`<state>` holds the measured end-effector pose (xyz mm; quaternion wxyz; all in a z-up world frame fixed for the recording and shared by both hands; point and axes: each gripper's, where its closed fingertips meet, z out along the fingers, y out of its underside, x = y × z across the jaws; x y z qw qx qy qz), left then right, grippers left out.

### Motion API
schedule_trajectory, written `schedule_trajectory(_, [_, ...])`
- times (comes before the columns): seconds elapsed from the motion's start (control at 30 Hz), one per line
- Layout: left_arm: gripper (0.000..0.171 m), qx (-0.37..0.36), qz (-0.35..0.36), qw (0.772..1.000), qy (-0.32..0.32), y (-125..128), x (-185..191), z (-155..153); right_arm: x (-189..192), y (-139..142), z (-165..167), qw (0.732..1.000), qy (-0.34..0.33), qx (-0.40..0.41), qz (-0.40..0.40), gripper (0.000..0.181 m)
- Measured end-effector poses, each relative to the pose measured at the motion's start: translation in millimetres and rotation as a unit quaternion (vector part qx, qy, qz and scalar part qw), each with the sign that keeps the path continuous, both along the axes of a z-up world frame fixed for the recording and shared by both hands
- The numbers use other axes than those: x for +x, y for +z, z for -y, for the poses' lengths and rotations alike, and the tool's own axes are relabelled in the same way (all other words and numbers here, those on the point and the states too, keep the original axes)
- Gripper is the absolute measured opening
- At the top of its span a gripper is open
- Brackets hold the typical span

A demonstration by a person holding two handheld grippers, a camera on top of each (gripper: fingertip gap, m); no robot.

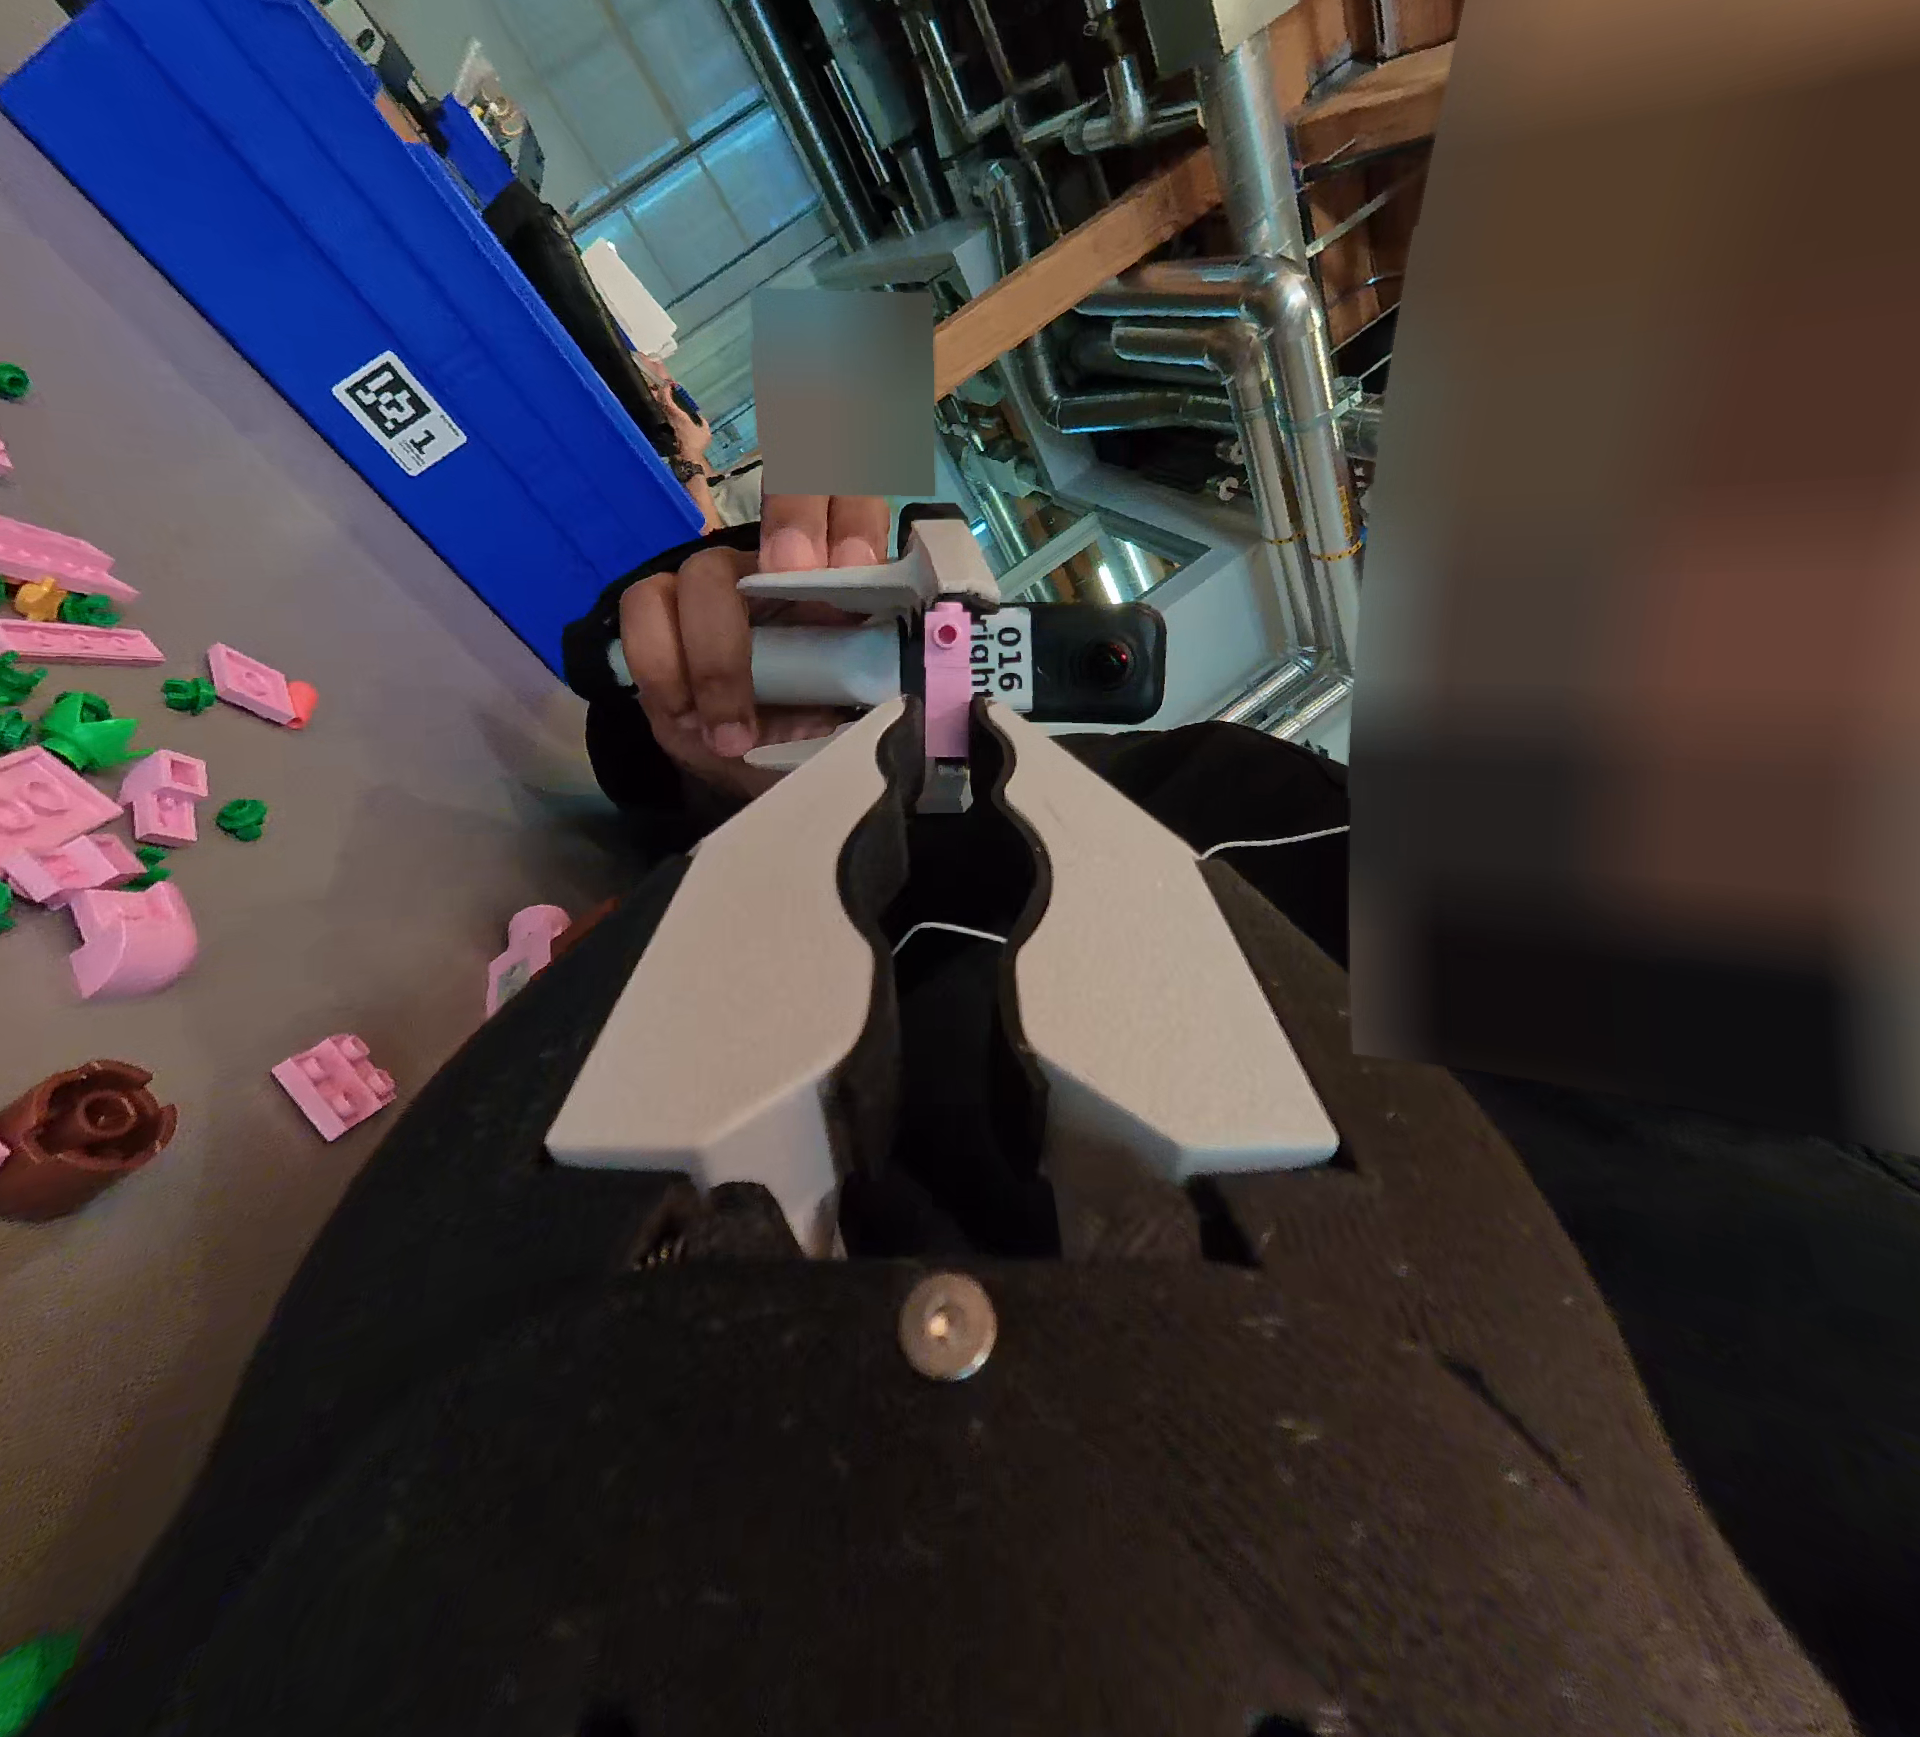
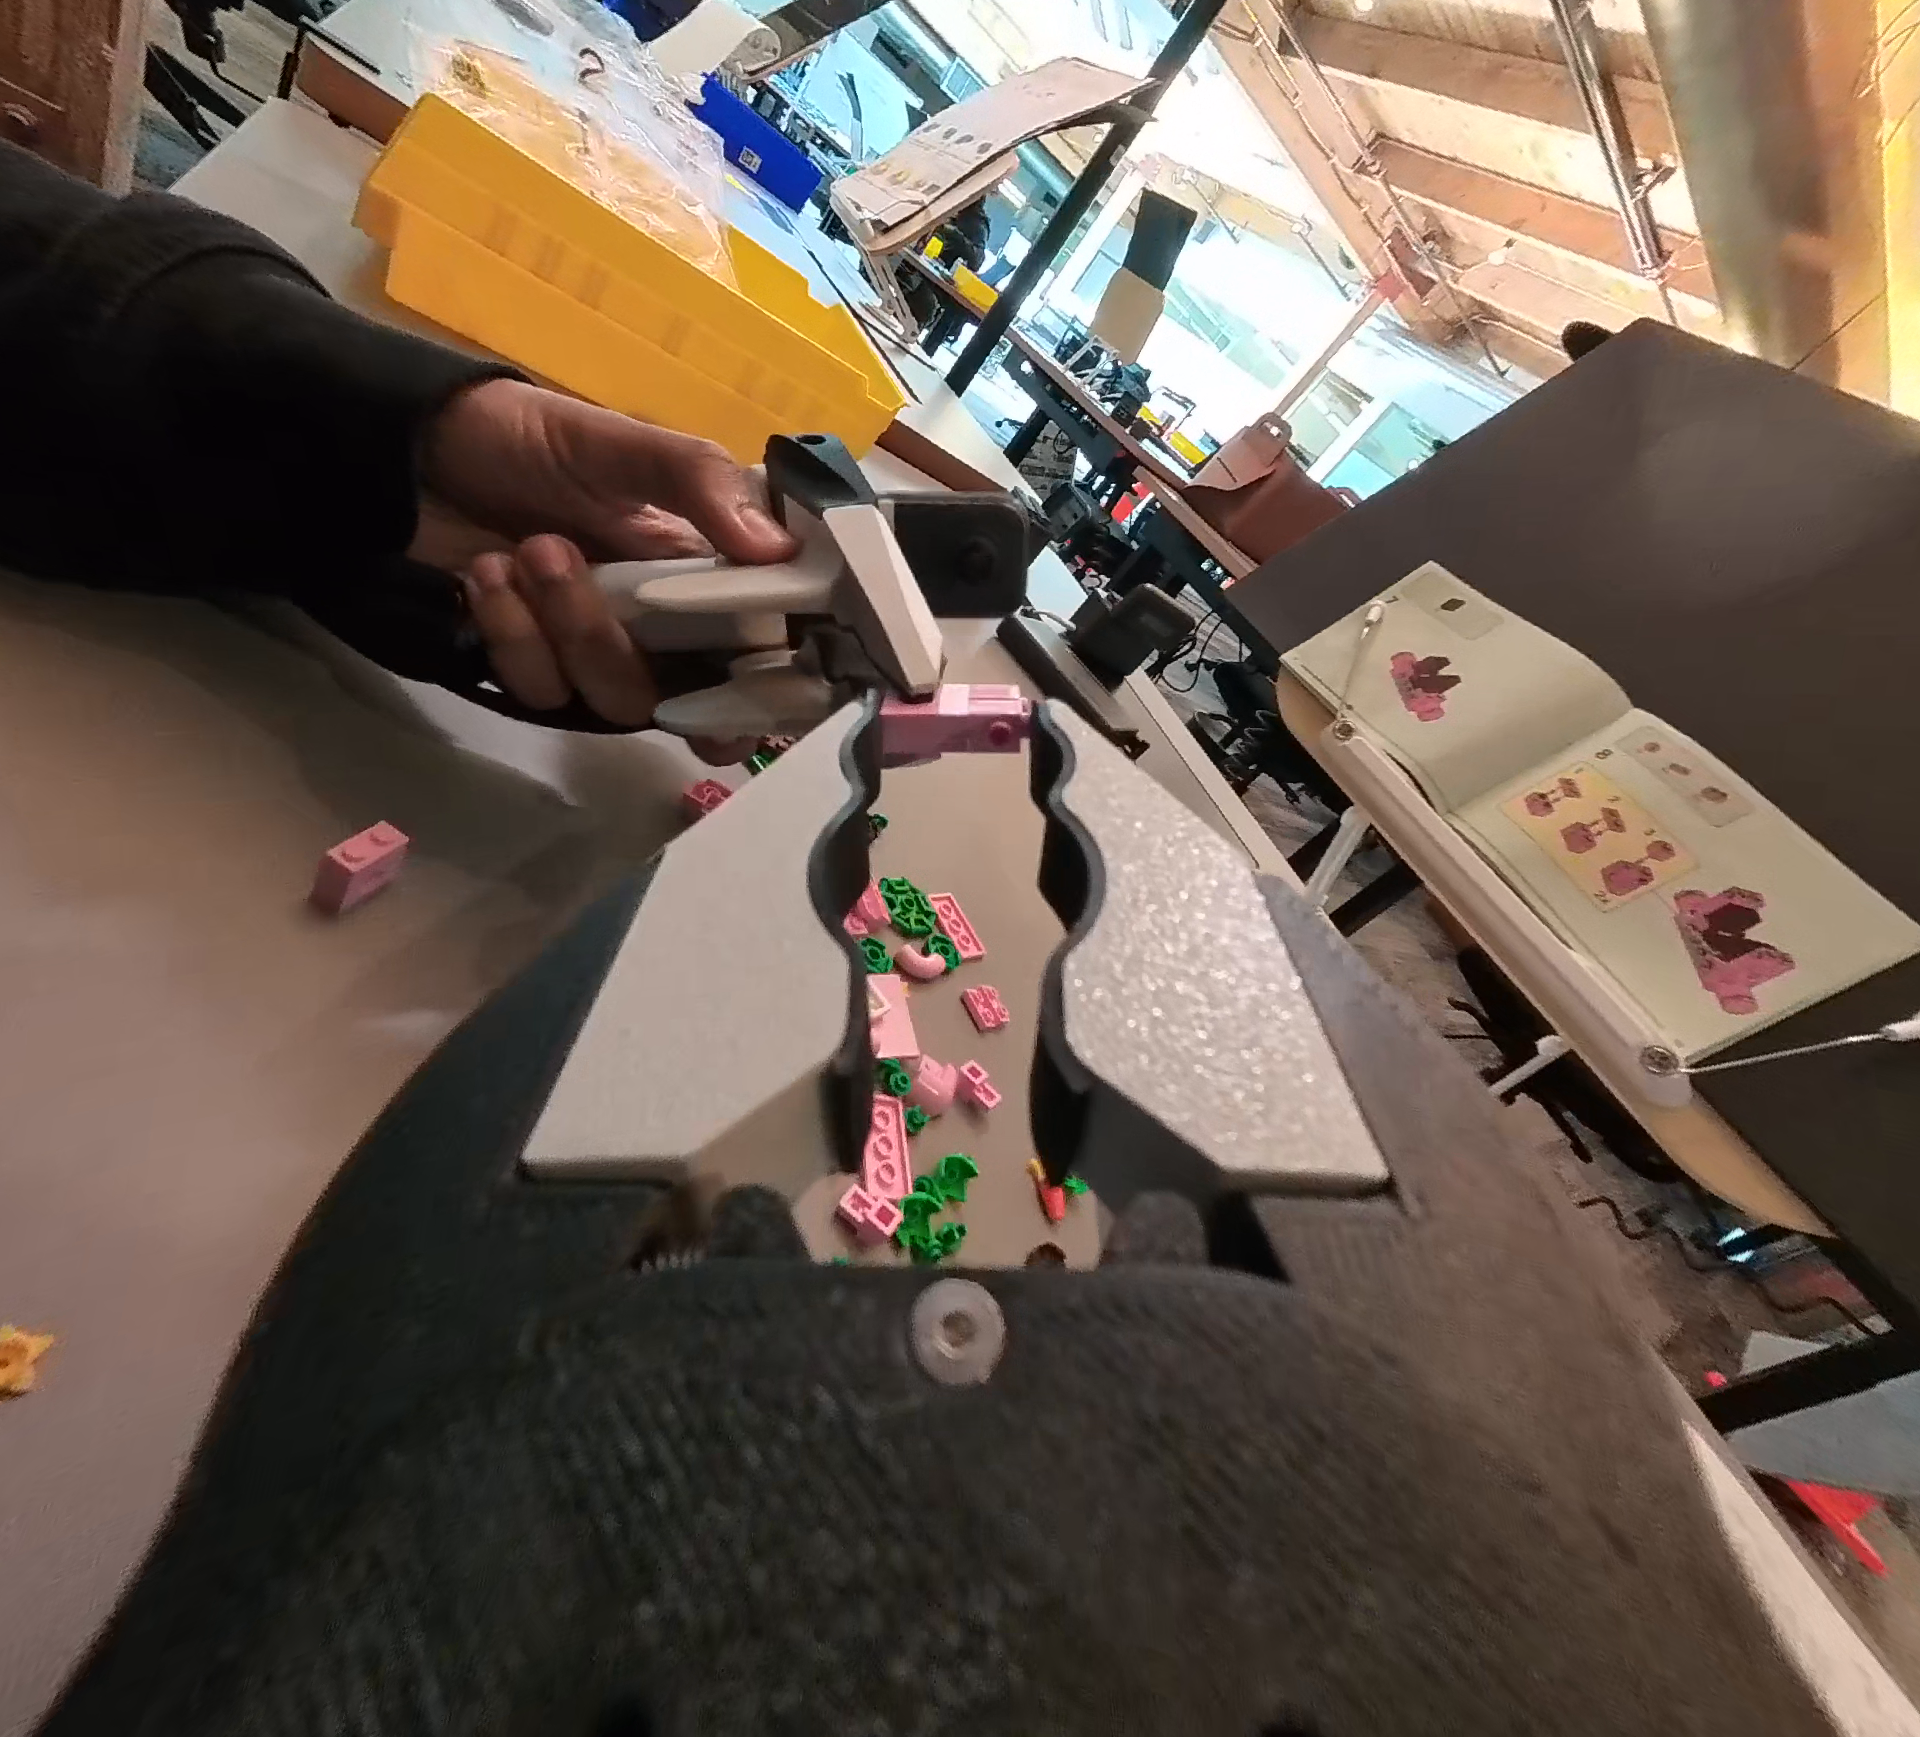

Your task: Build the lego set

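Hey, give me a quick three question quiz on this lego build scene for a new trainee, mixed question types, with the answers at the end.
1. True or false: both grippers are closed on the same pink lego piece.
2. Which bin stands on the table behind the hand seen in the right wrist view? A) yellow B) red C) white
3. Fill in: beside the table, the open ______ shows pink models.

Key
1. True: the left gripper and the right gripper both pinch it.
2. A, the yellow bin.
3. instruction booklet.
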<state>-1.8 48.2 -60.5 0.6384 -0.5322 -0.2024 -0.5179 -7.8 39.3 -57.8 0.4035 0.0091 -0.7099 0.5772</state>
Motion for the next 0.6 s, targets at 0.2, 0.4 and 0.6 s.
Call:
schedule_trajectory(0.2, [0.005, 0.016, -0.03, 0.999, 0.021, 6.0, -0.6, 2.1, 4.7, 1.3, 2.3, 1.0, 0.017, 0.0, 0.001, 0.027])
schedule_trajectory(0.4, [0.005, 0.025, -0.016, 0.999, 0.019, 7.4, -2.6, 5.0, 9.3, -0.1, 5.1, 0.999, 0.027, 0.014, -0.007, 0.027])
schedule_trajectory(0.6, [0.004, 0.011, -0.004, 1.0, 0.008, 3.3, -2.5, 4.7, 9.5, -3.6, 5.9, 0.999, 0.032, 0.022, 0.017, 0.027])
